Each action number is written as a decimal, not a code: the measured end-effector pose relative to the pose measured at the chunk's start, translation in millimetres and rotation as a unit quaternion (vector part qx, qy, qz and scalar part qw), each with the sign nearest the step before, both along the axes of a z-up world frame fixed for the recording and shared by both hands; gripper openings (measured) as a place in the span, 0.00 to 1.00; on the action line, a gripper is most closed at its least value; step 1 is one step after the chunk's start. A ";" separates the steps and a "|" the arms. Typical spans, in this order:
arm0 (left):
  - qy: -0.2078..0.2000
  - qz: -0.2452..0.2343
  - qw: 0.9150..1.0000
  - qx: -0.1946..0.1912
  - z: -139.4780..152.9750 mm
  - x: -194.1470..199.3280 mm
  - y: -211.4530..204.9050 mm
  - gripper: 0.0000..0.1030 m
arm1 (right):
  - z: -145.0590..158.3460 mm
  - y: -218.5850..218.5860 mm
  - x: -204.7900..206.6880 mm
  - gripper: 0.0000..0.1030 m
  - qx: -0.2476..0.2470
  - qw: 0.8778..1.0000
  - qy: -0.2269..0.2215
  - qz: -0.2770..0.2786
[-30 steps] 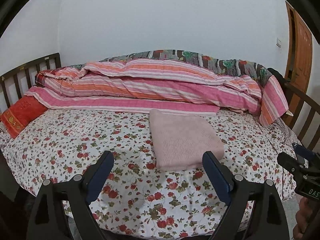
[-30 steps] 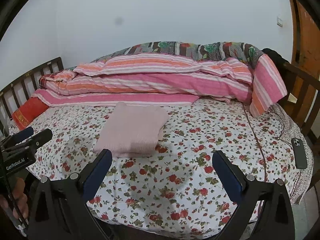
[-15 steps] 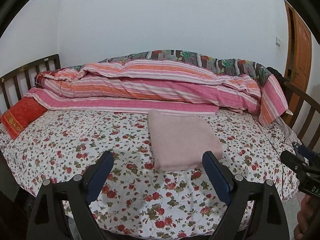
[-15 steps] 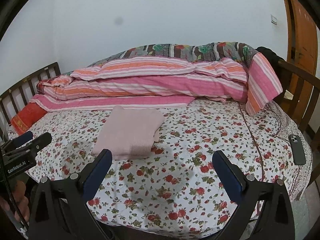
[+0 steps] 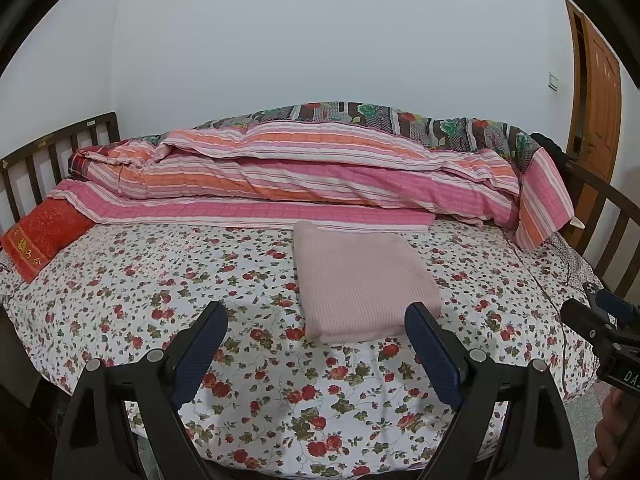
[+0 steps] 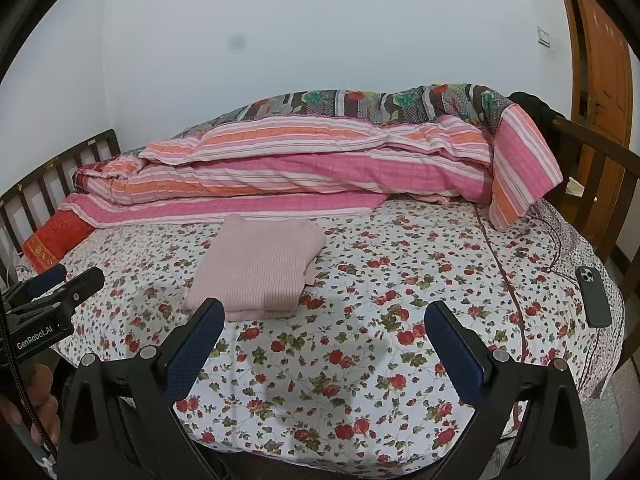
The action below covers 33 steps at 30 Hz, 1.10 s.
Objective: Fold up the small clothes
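The bed (image 5: 120, 280), covered in a floral sheet, fills the lower half of both views, and a striped quilt (image 5: 300, 176) is heaped along its far side. A folded pink garment (image 5: 360, 292) is laid flat at centre frame. The left gripper (image 5: 316, 344) is spread wide, with nothing held or touched. The right gripper (image 6: 324, 336) is likewise spread and empty. A phone (image 6: 595, 296) is seen at the right edge.

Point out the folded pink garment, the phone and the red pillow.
folded pink garment (image 5: 362, 280): left wrist view, middle of its top layer.
phone (image 6: 595, 297): right wrist view, middle of its dark back.
red pillow (image 5: 46, 234): left wrist view, its patterned face.
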<state>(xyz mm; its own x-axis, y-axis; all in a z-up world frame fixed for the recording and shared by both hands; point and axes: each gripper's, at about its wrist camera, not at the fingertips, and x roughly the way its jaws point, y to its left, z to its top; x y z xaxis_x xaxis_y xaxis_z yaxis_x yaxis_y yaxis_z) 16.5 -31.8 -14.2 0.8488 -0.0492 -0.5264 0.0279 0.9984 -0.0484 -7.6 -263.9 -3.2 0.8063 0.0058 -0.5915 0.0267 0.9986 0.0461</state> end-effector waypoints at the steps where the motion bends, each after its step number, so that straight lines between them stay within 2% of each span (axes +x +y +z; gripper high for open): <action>1: 0.000 -0.001 1.000 0.000 0.5 0.0 0.1 0.87 | 0.0 -0.1 0.1 0.96 0.000 1.000 0.000 0.000; 33: -0.001 -0.002 1.000 0.000 1.3 0.1 0.8 0.87 | 1.6 0.9 1.0 0.96 0.002 1.000 0.001 -0.002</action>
